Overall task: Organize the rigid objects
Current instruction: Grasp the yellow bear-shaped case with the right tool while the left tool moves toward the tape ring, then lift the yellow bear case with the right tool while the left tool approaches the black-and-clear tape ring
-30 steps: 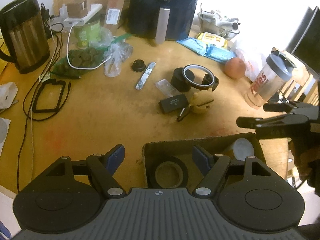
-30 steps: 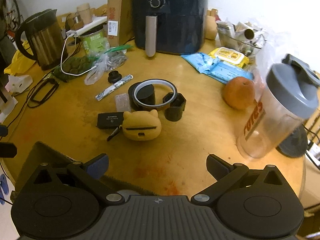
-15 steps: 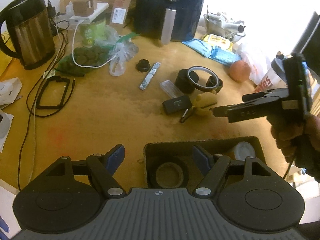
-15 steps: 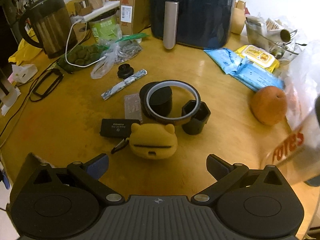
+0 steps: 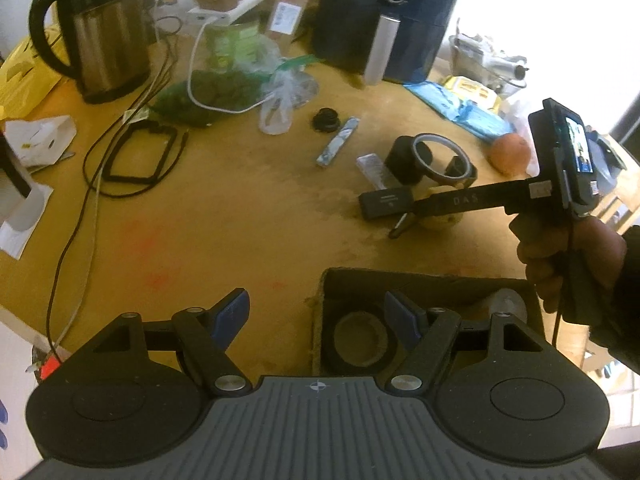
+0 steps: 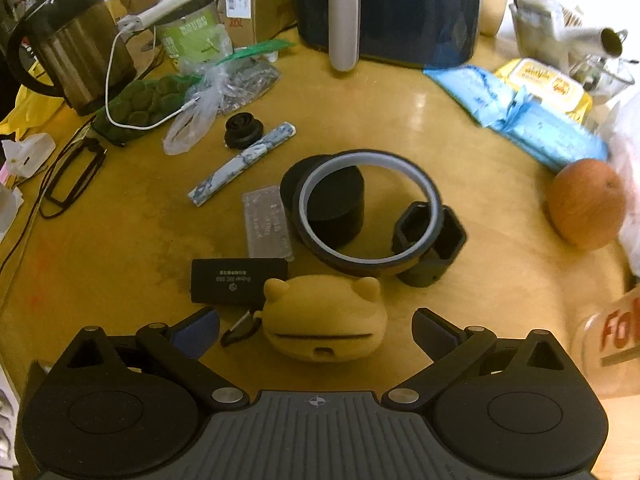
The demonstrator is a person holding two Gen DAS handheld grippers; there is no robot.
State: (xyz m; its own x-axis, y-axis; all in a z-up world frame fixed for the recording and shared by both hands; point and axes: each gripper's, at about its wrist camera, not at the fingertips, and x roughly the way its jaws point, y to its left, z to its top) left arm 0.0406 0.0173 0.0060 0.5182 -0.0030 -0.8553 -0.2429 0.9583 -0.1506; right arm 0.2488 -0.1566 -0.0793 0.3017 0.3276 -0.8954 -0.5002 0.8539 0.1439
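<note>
Right claw (image 6: pixel 316 330) has descended, narrowing slightly yet apart, straddling yellow case (image 6: pixel 325 322).

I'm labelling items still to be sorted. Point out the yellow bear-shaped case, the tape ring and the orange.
yellow bear-shaped case (image 6: pixel 324 316), right wrist view, its top.
tape ring (image 6: pixel 434 204), right wrist view, right rim.
orange (image 6: pixel 585 204), right wrist view, its middle.

Ochre-yellow wooden tabletop (image 6: pixel 400 120), faint red marks nr its left edge. Mustard-yellow eared silicone case (image 6: pixel 324 316); matte black rectangular box (image 6: pixel 238 286) w/ pale print. Amber-brown tape ring (image 6: pixel 368 208), grey inner rim. Blue-white marbled flat stick (image 6: pixel 242 162). Orange-brown round fruit (image 6: pixel 586 202). Light-blue plastic packets (image 6: pixel 520 116). Dark navy air fryer (image 5: pixel 384 20), silver handle. Brushed-bronze kettle (image 5: pixel 104 36), black handle.
</note>
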